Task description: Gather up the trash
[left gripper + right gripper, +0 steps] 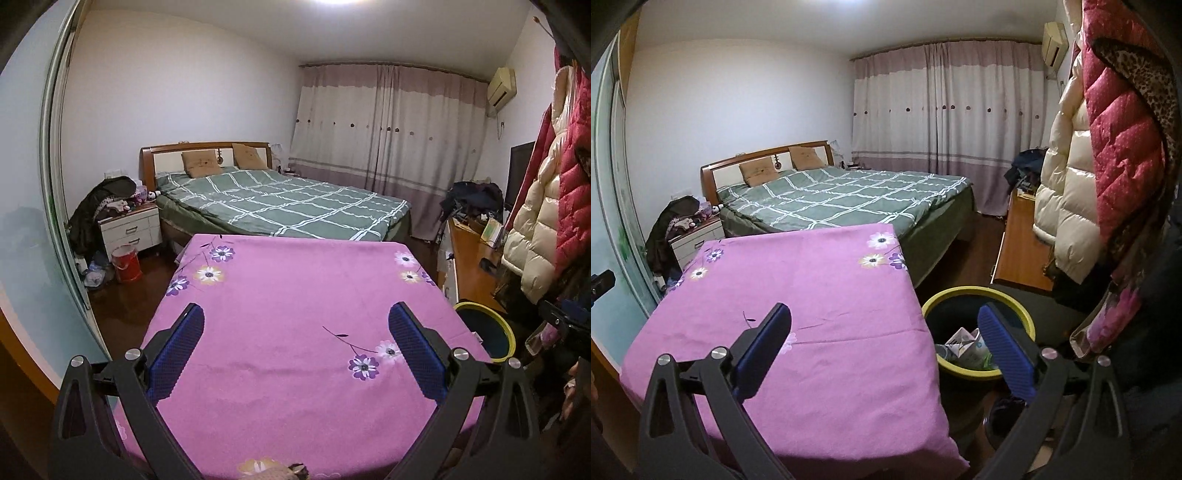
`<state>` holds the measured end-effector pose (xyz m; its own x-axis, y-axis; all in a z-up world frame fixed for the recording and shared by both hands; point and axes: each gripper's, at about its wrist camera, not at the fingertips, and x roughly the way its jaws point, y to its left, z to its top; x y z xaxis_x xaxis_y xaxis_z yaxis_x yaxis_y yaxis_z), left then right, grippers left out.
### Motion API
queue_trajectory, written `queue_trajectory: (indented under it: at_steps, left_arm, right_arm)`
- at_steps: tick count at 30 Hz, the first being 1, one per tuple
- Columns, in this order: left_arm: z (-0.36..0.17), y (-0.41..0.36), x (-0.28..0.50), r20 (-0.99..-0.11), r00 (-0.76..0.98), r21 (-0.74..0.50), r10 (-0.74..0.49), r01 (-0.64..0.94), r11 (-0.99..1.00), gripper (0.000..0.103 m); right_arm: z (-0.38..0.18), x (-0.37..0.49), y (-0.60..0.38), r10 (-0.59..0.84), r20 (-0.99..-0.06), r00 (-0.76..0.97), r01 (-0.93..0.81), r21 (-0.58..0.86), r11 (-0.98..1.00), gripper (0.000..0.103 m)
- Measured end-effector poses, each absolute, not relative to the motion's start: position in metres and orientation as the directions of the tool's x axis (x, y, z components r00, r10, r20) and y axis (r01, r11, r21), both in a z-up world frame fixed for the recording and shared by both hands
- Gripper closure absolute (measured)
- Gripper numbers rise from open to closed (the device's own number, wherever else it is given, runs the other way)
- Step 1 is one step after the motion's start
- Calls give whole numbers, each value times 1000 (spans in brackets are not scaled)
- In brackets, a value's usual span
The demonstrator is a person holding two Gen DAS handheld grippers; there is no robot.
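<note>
left gripper [295, 325]: two black arms, forked, each with a long cut-out slot near its base
left fingers [177, 354]: flat pads, blue, fine knurled face, black backing
left screws [133, 354]: round silver heads, two on each arm, at the pivots
right gripper [884, 325]: same build, black arms with slotted bases
right fingers [1006, 354]: blue ribbed pad on the right one; the left one shows mostly its black edge
right screws [1049, 352]: silver round heads, paired at each side's joints
finish: matte black plastic, no cables or markings in view
</note>
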<state>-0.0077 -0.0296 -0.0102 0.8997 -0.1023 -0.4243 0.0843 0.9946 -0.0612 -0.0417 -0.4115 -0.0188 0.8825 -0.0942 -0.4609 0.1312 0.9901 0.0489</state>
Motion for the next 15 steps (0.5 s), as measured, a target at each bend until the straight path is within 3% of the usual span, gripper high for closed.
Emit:
queue_trajectory:
  at_steps: [15]
  left_arm:
    - [-20, -43, 17, -461, 879, -67, -125, 107, 992, 5]
  right_arm:
    - [-32, -29, -414, -79, -495, 865, 130, 69, 989, 6]
